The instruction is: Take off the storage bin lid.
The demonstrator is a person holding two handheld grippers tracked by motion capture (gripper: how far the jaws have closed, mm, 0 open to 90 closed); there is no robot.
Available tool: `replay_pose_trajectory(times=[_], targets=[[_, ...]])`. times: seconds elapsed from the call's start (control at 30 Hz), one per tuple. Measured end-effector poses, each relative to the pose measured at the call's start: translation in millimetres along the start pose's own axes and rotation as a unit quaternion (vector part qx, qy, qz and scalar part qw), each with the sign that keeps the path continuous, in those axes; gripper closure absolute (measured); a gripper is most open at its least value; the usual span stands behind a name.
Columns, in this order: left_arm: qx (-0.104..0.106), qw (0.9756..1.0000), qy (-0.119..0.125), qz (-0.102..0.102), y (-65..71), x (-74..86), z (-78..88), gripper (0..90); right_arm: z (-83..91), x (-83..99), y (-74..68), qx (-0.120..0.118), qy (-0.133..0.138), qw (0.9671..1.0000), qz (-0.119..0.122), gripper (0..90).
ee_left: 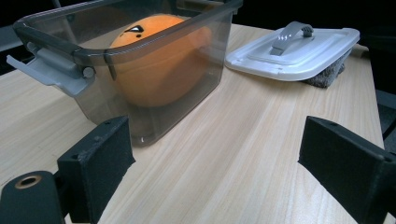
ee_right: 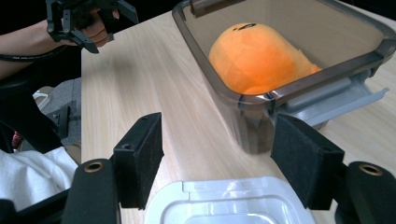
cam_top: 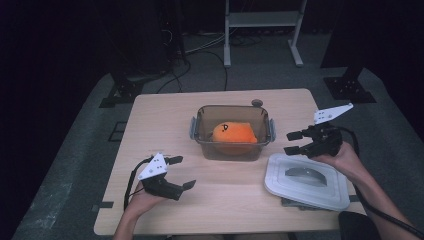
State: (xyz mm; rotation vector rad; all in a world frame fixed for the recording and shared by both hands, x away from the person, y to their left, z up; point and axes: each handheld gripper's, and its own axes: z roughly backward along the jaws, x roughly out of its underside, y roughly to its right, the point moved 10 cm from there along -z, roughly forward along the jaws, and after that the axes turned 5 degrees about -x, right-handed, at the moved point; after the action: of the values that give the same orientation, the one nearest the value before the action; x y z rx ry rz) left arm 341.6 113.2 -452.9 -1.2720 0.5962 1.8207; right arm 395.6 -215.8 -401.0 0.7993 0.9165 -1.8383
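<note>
Left gripper [cam_top: 181, 172] sits near the front-left of the table [cam_top: 165, 115], jaws spread wide, nothing between them, aimed toward the bin. Right gripper [cam_top: 296, 142] hovers at the far edge of the lid [cam_top: 306, 181], jaws spread, empty; in the right gripper view the lid rim [ee_right: 229, 200] lies just below and between them. Lid is off, lying flat at front-right, handle [ee_left: 292, 35] up, its far-right edge propped on some dark grey pad [ee_left: 327, 77], so it sits slightly tilted. It looks like thin white translucent plastic with a moulded grey grab handle across the middle: probably light, somewhat flexy, smooth and a bit slippery at the rim. Best grab is the handle, pinched across its bar; a rim pinch would likely bend or skate. Behind it, mid-table, the container [cam_top: 233, 150]: smoky clear plastic, rigid, grey latch flaps [ee_left: 46, 70] hanging open on both short sides. Inside, an orange plush toy [cam_top: 234, 135] with small black markings on top, soft and squashy, sitting below the rim, so the lid should seat without pressing on it. Lid and container are near each other, not touching.
</note>
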Motion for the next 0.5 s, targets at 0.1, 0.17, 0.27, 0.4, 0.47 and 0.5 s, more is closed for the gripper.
replay_pose_trajectory(times=[0.1, 0.17, 0.27, 0.4, 0.47, 0.5], targets=[[0.000, 1.0000, 0.000, -0.002, 0.1, -0.3, 0.4, 8.6, -0.6, 3.3, -0.6, 0.000, -0.002, 1.0000, -0.003, 32.1], [-0.001, 1.0000, 0.001, -0.002, 0.0, -0.9, 0.6, 8.6, 0.0, 5.1, -1.1, 0.001, -0.001, 1.0000, -0.003, 31.8], [-0.001, 1.0000, 0.001, -0.002, 0.3, -1.0, 0.5, 8.6, 1.2, 8.8, -1.8, 0.001, 0.001, 1.0000, -0.003, 31.0], [0.000, 1.0000, 0.001, -0.002, 0.9, -0.9, -0.1, 8.6, 2.2, 16.8, -1.3, 0.003, 0.000, 1.0000, -0.007, 30.2], [0.000, 1.0000, 0.001, -0.002, 0.9, -1.3, 0.4, 8.6, 2.4, 21.0, -1.1, 0.003, 0.001, 0.9999, -0.010, 29.6], [0.000, 1.0000, 0.002, -0.001, 0.8, -1.5, 0.5, 8.6, 2.6, 23.2, -0.9, 0.004, 0.002, 0.9999, -0.011, 29.4]])
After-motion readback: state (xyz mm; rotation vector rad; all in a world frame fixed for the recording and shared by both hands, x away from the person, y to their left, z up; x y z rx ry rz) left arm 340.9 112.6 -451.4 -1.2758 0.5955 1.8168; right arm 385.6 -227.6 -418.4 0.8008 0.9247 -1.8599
